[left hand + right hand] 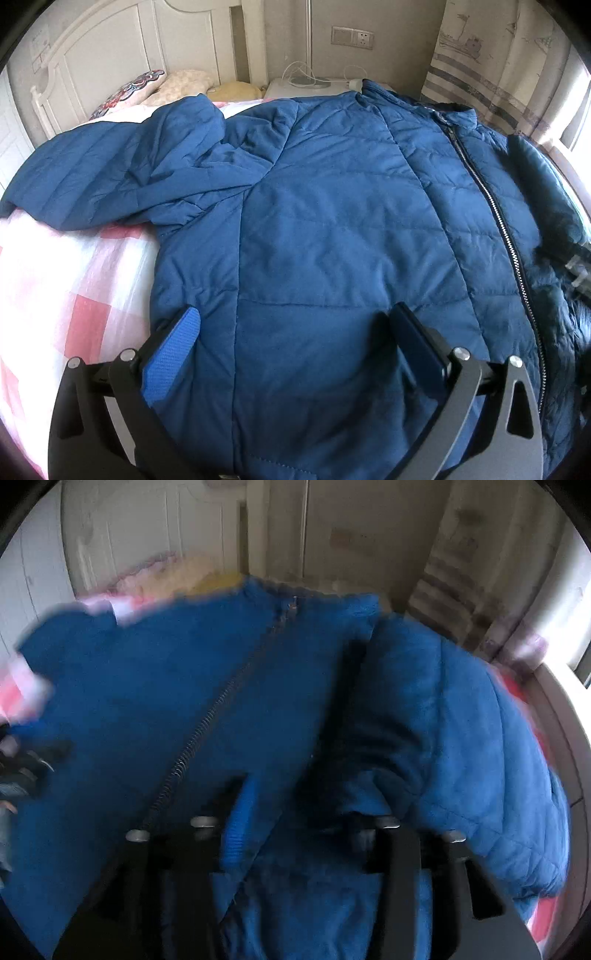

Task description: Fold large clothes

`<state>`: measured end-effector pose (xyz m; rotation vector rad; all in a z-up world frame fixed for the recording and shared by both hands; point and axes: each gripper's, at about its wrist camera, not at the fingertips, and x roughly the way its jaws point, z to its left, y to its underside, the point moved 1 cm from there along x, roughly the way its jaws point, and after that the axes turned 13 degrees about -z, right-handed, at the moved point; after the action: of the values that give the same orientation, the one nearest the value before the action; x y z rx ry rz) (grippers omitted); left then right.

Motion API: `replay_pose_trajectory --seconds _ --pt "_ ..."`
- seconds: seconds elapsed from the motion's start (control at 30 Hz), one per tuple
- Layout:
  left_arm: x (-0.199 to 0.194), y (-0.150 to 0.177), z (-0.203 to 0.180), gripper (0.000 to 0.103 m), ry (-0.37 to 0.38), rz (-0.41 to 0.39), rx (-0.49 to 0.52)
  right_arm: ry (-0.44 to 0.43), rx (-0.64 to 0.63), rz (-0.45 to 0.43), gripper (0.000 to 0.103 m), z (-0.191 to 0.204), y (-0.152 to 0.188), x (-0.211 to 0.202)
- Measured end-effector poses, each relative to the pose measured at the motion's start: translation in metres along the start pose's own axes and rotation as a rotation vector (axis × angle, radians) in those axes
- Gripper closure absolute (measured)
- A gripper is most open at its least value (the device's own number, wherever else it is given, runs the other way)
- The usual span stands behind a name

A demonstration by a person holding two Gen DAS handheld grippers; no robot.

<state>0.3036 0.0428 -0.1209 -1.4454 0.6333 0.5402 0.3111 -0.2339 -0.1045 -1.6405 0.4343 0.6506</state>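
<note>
A large blue quilted jacket (332, 229) lies front up on a bed with a pink and white checked sheet (74, 295), its zip (491, 221) closed. My left gripper (295, 321) hovers open over the hem, and its blue pad (177, 354) sits near the jacket's left edge. The jacket's right side stands raised and shows its dark lining (543, 192). In the blurred right wrist view my right gripper (295, 812) has a fold of the jacket (461, 738) bunched between its fingers, with the sleeve draped over the right finger.
A white headboard (110, 55) and pillows (177, 85) are at the far end. A bedside table (306, 88) holds a lamp base and a cable. A curtain (498, 66) and a window sill (561, 709) line the right side.
</note>
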Motion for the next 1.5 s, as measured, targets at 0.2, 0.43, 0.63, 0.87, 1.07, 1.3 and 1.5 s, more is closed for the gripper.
replay_pose_trajectory --seconds 0.2,0.43,0.63,0.87,1.07,1.3,1.5 --pt "-0.005 0.0 0.007 0.002 0.019 -0.028 -0.032 -0.106 0.34 -0.146 0.025 -0.058 0.014 -0.08" --pt "-0.008 -0.001 0.014 0.002 0.04 -0.048 -0.073 0.041 0.89 -0.151 0.025 -0.191 0.086 -0.104" --pt "-0.008 -0.001 0.016 0.002 0.056 -0.053 -0.092 0.065 1.119 -0.175 0.025 -0.238 0.103 -0.069" --pt "-0.01 0.0 0.019 0.002 0.07 -0.064 -0.108 0.209 1.021 -0.326 0.068 -0.235 0.064 -0.058" --pt "-0.014 0.0 0.024 0.004 0.074 -0.091 -0.138 0.166 0.478 -0.532 0.072 -0.121 -0.041 -0.08" --pt "-0.018 -0.001 0.032 0.005 0.087 -0.115 -0.184 -0.27 0.004 -0.488 0.069 0.051 -0.117 -0.037" --pt "-0.02 0.0 0.036 0.005 0.101 -0.132 -0.212 -0.382 -0.063 -0.477 0.028 0.085 -0.117 -0.041"
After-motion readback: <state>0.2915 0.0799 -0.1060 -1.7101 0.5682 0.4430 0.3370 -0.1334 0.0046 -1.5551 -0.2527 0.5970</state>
